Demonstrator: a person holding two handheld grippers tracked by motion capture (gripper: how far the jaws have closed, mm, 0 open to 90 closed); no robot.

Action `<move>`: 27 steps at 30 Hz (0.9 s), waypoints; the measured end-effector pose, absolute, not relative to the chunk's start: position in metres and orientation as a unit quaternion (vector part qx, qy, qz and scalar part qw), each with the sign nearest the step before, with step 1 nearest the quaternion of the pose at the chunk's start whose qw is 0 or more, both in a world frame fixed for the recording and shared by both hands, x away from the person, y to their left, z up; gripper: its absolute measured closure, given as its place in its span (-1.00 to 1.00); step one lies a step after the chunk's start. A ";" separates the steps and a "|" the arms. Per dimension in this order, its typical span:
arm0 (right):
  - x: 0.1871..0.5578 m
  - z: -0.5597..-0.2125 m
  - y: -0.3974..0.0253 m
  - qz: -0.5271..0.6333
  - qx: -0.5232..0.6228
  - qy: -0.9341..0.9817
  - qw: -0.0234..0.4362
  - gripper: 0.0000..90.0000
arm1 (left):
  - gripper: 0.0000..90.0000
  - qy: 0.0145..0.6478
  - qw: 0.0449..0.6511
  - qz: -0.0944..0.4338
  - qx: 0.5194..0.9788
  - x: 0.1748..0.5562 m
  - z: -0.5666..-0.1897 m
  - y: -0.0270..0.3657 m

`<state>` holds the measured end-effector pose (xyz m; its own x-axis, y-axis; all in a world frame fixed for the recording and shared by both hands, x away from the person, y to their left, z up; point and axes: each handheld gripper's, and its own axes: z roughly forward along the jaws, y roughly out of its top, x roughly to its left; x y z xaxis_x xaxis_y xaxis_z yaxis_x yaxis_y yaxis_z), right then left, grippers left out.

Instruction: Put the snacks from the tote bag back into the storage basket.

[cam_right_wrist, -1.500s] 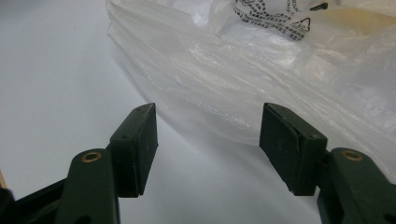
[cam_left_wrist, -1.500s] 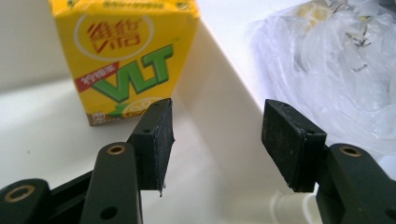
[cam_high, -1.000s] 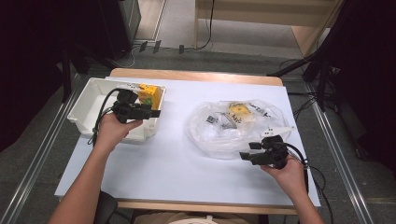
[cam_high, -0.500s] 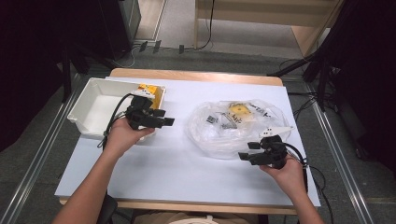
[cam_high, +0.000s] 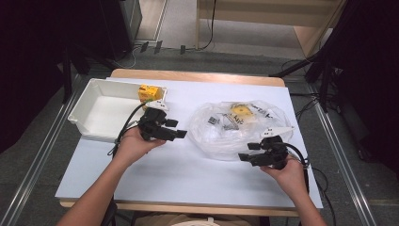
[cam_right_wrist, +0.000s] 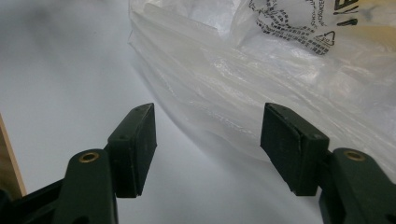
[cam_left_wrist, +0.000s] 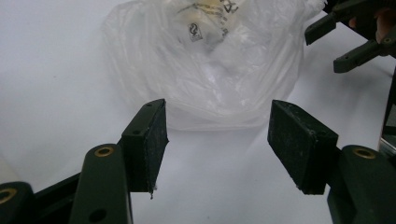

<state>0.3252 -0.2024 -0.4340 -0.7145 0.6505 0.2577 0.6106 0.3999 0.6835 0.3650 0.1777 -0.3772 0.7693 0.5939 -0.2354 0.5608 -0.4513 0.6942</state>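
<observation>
Both grippers gape empty: the left gripper (cam_high: 176,129) left of the bag (cam_high: 235,127), the right gripper (cam_high: 248,151) at its near edge.

Grey floor (cam_high: 42,155), wooden shelving (cam_high: 263,14), dark surroundings.

A plastic bag (cam_high: 237,129) is lying on the bench (cam_high: 188,179), right of centre. A tray (cam_high: 101,110) is sitting at the bench's left rear, with a small box (cam_high: 149,92) in its right rear corner. The left tongs (cam_high: 176,129) are hovering between tray and bag; the right tongs (cam_high: 248,151) are sitting just before the bag.
</observation>
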 end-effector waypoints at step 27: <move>0.324 -0.436 -0.198 0.392 0.368 0.843 0.024 -0.17 | -0.14 0.275 0.402 0.013 0.873 0.335 -0.402 0.132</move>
<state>0.3241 -0.1984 -0.4356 -0.7277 0.6396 0.2478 0.6016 0.4217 0.6784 0.3350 0.1318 -0.4017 0.8481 0.4911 -0.1990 0.4708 -0.5259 0.7084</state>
